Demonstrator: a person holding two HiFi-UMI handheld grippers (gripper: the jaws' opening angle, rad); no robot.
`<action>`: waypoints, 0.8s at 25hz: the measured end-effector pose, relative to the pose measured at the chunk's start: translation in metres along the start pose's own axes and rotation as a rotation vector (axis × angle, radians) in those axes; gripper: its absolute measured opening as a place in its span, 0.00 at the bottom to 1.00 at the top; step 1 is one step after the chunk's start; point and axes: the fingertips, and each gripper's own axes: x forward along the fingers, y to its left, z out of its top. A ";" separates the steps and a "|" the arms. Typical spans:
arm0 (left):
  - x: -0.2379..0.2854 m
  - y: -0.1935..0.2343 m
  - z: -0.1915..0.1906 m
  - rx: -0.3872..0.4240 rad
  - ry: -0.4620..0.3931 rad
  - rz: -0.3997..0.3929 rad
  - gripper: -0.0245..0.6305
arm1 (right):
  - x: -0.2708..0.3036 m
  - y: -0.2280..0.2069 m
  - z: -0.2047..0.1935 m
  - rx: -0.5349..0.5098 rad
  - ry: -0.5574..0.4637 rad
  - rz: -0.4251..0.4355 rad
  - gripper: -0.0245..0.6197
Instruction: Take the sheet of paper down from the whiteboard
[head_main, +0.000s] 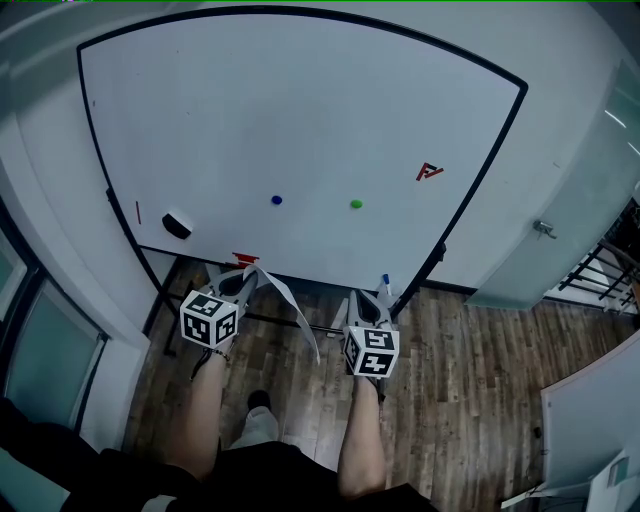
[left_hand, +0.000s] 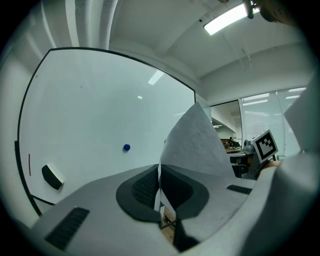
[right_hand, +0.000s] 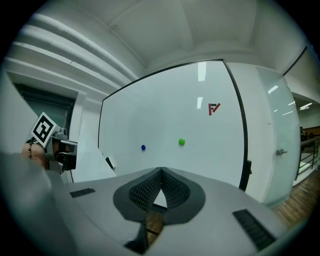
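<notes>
while the left gripper (left_hand: 159, 175) pinches the sheet of paper (left_hand: 197, 145) by its edge, the right gripper (right_hand: 161, 171) beside it is closed on nothing; the sheet droops clear of the whiteboard (head_main: 300, 110) beyond.

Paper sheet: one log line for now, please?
sheet of paper: off whiteboard | left gripper: shut on it | right gripper: shut, empty

Whiteboard (head_main: 300, 110) white, black frame. Blue magnet (head_main: 277, 200), green magnet (head_main: 356, 204), red logo mark (head_main: 429, 171), black eraser (head_main: 177, 225). Sheet of paper (head_main: 290, 300) white. Left gripper (left_hand: 159, 170) and right gripper (right_hand: 161, 170) grey, black cross-hatched pads, cubes with black-and-white square markers. Floor (head_main: 460, 380) brown wood-grain.
</notes>
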 end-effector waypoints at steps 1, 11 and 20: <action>-0.001 -0.001 0.000 -0.005 -0.005 0.003 0.07 | -0.002 0.000 -0.001 0.011 -0.001 -0.002 0.08; -0.015 0.000 0.002 0.010 -0.041 0.051 0.07 | -0.019 -0.009 -0.002 0.032 -0.006 -0.021 0.08; -0.017 -0.010 -0.002 0.018 -0.022 0.013 0.07 | -0.023 0.003 -0.002 0.040 -0.017 -0.011 0.08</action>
